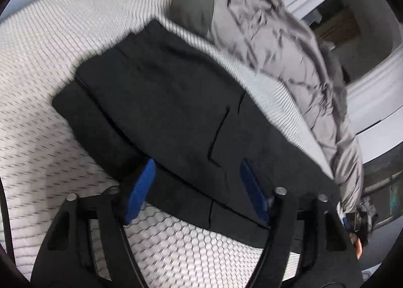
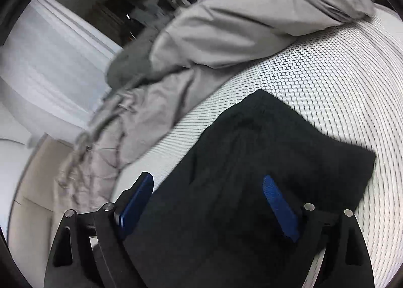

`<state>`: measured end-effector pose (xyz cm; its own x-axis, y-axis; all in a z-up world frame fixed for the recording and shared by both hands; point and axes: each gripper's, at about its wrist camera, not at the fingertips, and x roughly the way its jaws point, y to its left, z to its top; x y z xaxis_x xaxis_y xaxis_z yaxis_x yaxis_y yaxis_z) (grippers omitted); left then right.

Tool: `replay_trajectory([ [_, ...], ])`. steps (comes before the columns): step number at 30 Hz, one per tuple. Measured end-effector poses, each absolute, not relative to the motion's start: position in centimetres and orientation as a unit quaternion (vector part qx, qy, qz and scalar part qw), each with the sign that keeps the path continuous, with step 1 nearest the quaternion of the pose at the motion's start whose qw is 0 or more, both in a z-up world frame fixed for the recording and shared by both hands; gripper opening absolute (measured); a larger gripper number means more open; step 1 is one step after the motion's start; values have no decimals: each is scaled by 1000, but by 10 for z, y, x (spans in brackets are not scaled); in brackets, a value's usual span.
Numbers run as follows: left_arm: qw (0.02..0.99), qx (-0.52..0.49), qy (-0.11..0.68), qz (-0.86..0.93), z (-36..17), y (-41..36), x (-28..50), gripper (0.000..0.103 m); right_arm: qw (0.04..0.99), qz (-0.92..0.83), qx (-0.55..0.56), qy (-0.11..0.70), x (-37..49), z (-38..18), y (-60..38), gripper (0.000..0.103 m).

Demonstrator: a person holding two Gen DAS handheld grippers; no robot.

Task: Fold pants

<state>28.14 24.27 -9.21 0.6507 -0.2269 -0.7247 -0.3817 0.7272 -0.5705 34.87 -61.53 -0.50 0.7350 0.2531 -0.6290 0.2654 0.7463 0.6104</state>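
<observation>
Scene: a bed with a white, honeycomb-patterned mattress cover (image 1: 45,66), seen through two wrist cameras; both views are somewhat blurred.

Pants: the black pants (image 1: 161,101) lie folded into a layered, roughly rectangular stack on the mattress cover, filling the centre of the left wrist view; a pocket slit shows right of centre. In the right wrist view the pants (image 2: 264,162) fill the lower centre and lower right of the frame.

Left gripper: the left gripper (image 1: 197,182) sits at the bottom centre of its frame, its blue fingers (image 1: 141,187) spread wide and released, holding nothing. The lower edge of the pants lies between and beneath the fingers; whether they touch the cloth cannot be told.

Right gripper: the right gripper (image 2: 207,202) sits at the bottom centre of its frame, also released, its blue fingers (image 2: 279,202) set well apart over the black cloth with nothing clamped between them. The left-hand finger stands at the edge of the pants, beside the mattress cover (image 2: 327,68).

Duvet: a crumpled grey duvet (image 1: 277,41) is bunched along the upper right of the left wrist view, just beside the pants; in the right wrist view the duvet (image 2: 226,23) crosses the upper centre and runs down the left.

Background: white panelling (image 2: 37,61) and a dark opening at the upper left of the right wrist view.
</observation>
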Motion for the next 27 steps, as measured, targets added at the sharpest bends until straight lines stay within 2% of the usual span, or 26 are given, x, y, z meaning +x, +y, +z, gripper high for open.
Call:
replay_trajectory([
  [1,829,-368,419,49,-98,239,285,35,861,6,364,355,335,-4,-610,91],
  [2,832,-359,420,56,-102,236,289,7,862,12,367,349,326,-4,-605,91],
  [3,841,-337,418,67,-103,231,292,0,864,19,366,345,318,-4,-601,92],
  [7,867,-311,383,73,-93,222,261,0,877,35,331,346,288,-4,-584,92],
  [11,864,-290,403,80,-95,224,256,1,896,7,282,343,268,0,-590,92],
  [13,859,-304,399,105,-95,230,245,13,900,2,264,347,263,-3,-596,92],
  [15,858,-335,378,96,-94,239,226,40,894,-7,266,360,262,-14,-604,93],
  [16,857,-350,367,92,-93,242,215,48,889,-3,271,370,262,-22,-608,93],
  [17,856,-362,359,92,-93,244,206,62,886,-4,269,376,263,-26,-611,93],
  [22,829,-424,362,54,-111,258,206,63,866,-1,291,407,262,-47,-626,93],
  [25,820,-441,359,68,-118,265,226,48,849,-1,316,423,263,-57,-635,93],
  [27,818,-434,367,83,-119,265,246,12,840,7,335,426,264,-61,-641,93],
])
